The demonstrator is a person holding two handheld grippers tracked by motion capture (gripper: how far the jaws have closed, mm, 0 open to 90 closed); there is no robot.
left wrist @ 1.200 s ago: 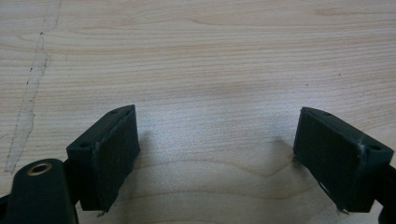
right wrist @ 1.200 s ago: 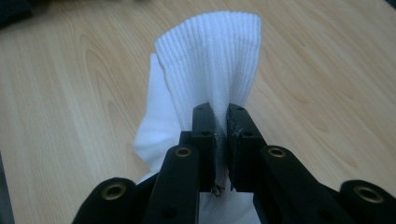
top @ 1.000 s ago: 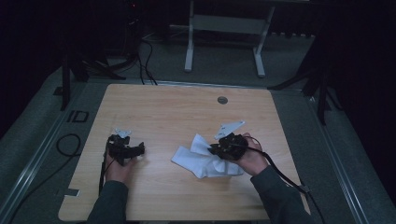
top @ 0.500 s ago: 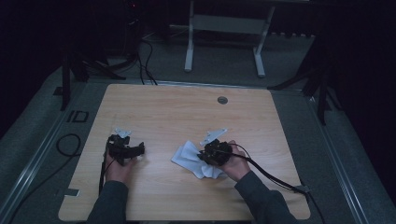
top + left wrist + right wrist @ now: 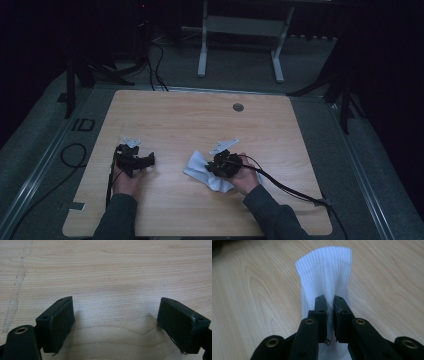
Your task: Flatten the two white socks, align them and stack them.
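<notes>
A white ribbed sock (image 5: 325, 272) lies on the wooden table (image 5: 200, 120), its cuff stretched away from my right gripper (image 5: 330, 307). That gripper's jaws are shut on a fold of the sock. From above, the sock (image 5: 199, 166) spreads left of the right gripper (image 5: 220, 165) near the table's front middle. My left gripper (image 5: 137, 161) rests at the front left, apart from the sock. Its jaws stand wide open over bare wood in the left gripper view (image 5: 115, 320).
A round grommet (image 5: 238, 107) sits near the table's far edge. Cables trail from both grippers, the right one (image 5: 290, 187) running off to the front right. A metal stand (image 5: 240, 30) is on the floor beyond the table.
The right gripper has moved left with the sock held in it, bunching the cloth toward the table's middle. The left gripper has stayed put.
</notes>
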